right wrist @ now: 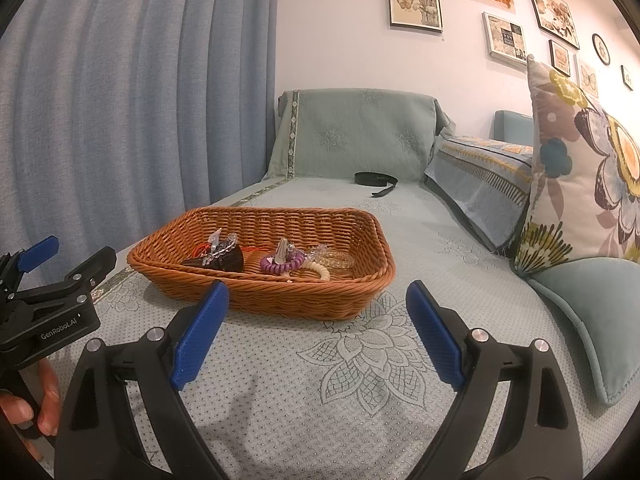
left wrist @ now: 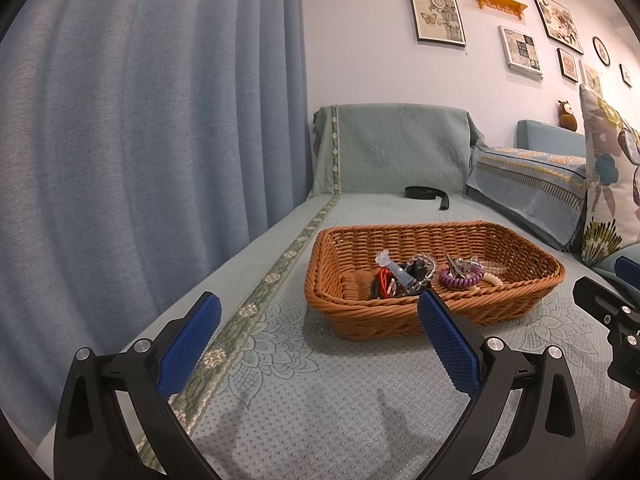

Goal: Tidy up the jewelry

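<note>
at the far left hung a blue curtain (left wrist: 140, 140), its folds running down beside the sofa (left wrist: 320, 400), which was covered in a pale green dotted cloth with a floral border strip. the left gripper (left wrist: 318, 326) hovered low over that cloth with its jaws wide apart, blue ribbed pads (left wrist: 188, 344) facing each other and nothing between them. in the right wrist view the same tool appeared at the left edge, and the white lettering "genrobot.ai" (right wrist: 58, 330) could be read on its black body (the only legible writing anywhere in either view), with the person's hand (right wrist: 36, 404) wrapped around the handle below it.

ahead of both tools sat a brown wicker basket (left wrist: 520, 292), resting on the sofa seat. the jewelry lay inside it, on the basket floor: a dark cluster with a red cord and a clear beaded bracelet (left wrist: 424, 264) toward the left, a purple coil band (left wrist: 460, 278) in the middle, and a cream coil band (left wrist: 492, 280) just beside it, with a pale translucent bracelet (right wrist: 340, 258) to the right.

the right gripper (right wrist: 318, 308) also hung above the cloth, short of the basket, jaws spread and holding nothing. beyond the basket a black strap (right wrist: 376, 179) lay on the seat near the backrest. to the right stood a flowered cushion (right wrist: 580, 168), and framed pictures (right wrist: 416, 0) hung on the wall; their print was too small to read.
</note>
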`<state>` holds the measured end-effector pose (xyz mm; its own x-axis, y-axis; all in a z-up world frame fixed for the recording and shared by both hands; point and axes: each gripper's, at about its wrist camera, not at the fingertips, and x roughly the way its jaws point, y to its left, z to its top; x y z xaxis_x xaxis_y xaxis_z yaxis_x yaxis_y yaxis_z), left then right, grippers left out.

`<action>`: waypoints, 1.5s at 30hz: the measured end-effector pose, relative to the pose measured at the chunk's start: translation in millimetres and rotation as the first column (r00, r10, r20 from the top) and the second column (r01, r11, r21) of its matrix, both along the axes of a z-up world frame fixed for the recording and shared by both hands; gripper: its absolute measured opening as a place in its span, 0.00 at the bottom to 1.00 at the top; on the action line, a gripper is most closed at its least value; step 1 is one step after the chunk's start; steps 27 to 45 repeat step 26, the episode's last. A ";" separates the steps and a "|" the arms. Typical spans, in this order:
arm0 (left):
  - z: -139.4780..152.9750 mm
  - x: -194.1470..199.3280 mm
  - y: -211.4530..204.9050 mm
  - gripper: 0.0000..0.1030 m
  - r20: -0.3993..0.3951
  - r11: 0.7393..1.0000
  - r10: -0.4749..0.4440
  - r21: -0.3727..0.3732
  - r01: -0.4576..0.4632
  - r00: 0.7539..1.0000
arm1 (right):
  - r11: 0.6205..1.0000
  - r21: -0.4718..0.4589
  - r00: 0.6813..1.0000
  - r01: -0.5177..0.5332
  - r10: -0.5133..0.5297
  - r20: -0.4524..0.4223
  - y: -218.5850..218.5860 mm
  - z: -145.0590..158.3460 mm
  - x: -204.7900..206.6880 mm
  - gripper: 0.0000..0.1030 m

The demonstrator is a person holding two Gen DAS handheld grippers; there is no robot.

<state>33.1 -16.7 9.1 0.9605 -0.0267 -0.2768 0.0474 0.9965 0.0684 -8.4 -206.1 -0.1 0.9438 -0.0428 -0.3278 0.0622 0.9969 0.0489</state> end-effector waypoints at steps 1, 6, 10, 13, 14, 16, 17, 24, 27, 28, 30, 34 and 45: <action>0.1 0.1 0.0 0.93 0.000 1.000 0.000 0.000 0.000 1.000 | 1.000 -0.001 1.000 0.000 0.000 0.001 -0.1 0.0 -0.2 0.84; -1.0 -0.5 0.4 0.93 -0.002 1.000 0.001 0.001 -0.001 1.000 | 1.000 -0.001 1.000 0.000 0.000 0.001 -0.3 0.1 -0.3 0.84; -2.3 0.1 0.7 0.93 -0.003 1.000 0.000 0.002 0.000 1.000 | 1.000 0.000 1.000 -0.001 0.001 0.001 -0.6 0.0 -0.2 0.85; -2.5 -0.8 0.8 0.93 -0.001 1.000 -0.003 0.002 0.003 1.000 | 1.000 -0.001 1.000 -0.001 0.001 0.001 -0.3 -0.1 -0.3 0.85; -2.3 -0.7 1.0 0.93 0.002 1.000 -0.004 0.001 0.004 1.000 | 1.000 -0.001 1.000 -0.001 0.001 0.001 -0.2 -0.2 -0.4 0.85; -2.3 -0.9 2.2 0.93 0.008 1.000 -0.005 0.000 0.005 1.000 | 1.000 -0.003 1.000 -0.001 0.001 0.002 0.1 -0.3 -0.5 0.85; -2.8 -0.1 2.4 0.93 0.007 1.000 -0.004 -0.001 0.004 1.000 | 1.000 -0.003 1.000 0.000 0.000 0.003 0.2 -0.4 -0.6 0.85; -1.1 4.2 6.4 0.93 -0.005 1.000 0.002 -0.016 -0.002 1.000 | 1.000 -0.002 1.000 -0.001 0.001 0.002 0.1 -0.6 -0.9 0.85; -0.4 3.2 5.9 0.93 -0.002 1.000 -0.001 -0.012 0.001 1.000 | 1.000 -0.002 1.000 -0.001 0.001 0.002 0.3 -0.7 -0.8 0.85; -0.4 3.2 5.9 0.93 -0.002 1.000 -0.001 -0.012 0.001 1.000 | 1.000 -0.002 1.000 -0.001 0.001 0.002 0.3 -0.7 -0.8 0.85; -0.4 3.2 5.9 0.93 -0.002 1.000 -0.001 -0.012 0.001 1.000 | 1.000 -0.002 1.000 -0.001 0.001 0.002 0.3 -0.7 -0.8 0.85; -0.4 3.2 5.9 0.93 -0.002 1.000 -0.001 -0.012 0.001 1.000 | 1.000 -0.002 1.000 -0.001 0.001 0.002 0.3 -0.7 -0.8 0.85; -0.4 3.2 5.9 0.93 -0.002 1.000 -0.001 -0.012 0.001 1.000 | 1.000 -0.002 1.000 -0.001 0.001 0.002 0.3 -0.7 -0.8 0.85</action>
